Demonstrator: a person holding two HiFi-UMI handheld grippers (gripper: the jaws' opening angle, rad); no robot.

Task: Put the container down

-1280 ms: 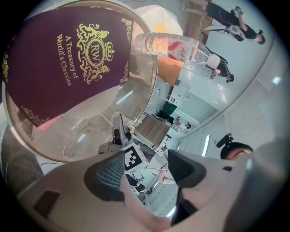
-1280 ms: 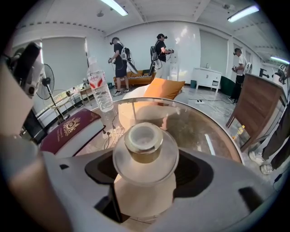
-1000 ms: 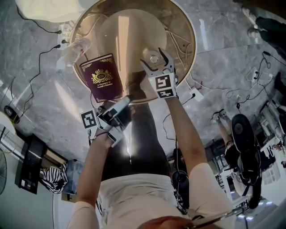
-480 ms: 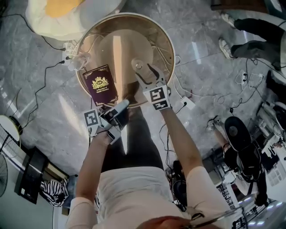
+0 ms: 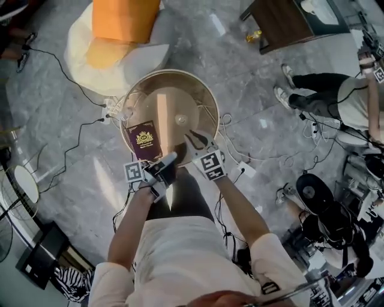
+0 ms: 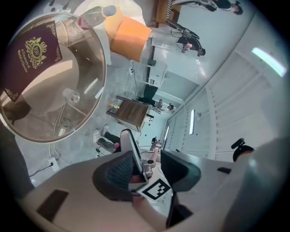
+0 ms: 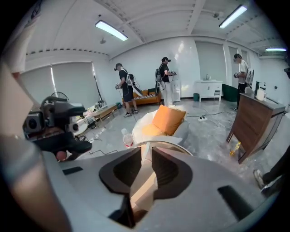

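Observation:
A small clear round container [image 5: 180, 120] stands on the round glass table [image 5: 207, 99], also seen in the left gripper view [image 6: 72, 96]. My right gripper [image 5: 195, 139] hovers over the table's near edge, apart from the container. Its jaws are closing to a narrow gap [image 7: 146, 165] with nothing between them. My left gripper [image 5: 170, 162] is held just off the near rim beside a maroon book [image 5: 144, 139]. The left jaws [image 6: 152, 167] are also closing and empty. Behind them shows the right gripper's marker cube [image 6: 156, 190].
A plastic bottle [image 5: 123, 113] lies at the table's left rim. Beyond the table is a white beanbag with an orange cushion [image 5: 123, 21]. A wooden cabinet [image 5: 288, 18] stands far right. Cables and a power strip [image 5: 246, 171] cover the floor. Other people stand around [image 5: 336, 96].
The view has pulled up and back, so the table looks smaller. My right gripper has drawn off the container, which stays on the table, and its jaws have narrowed. Both grippers have come back to the near edge.

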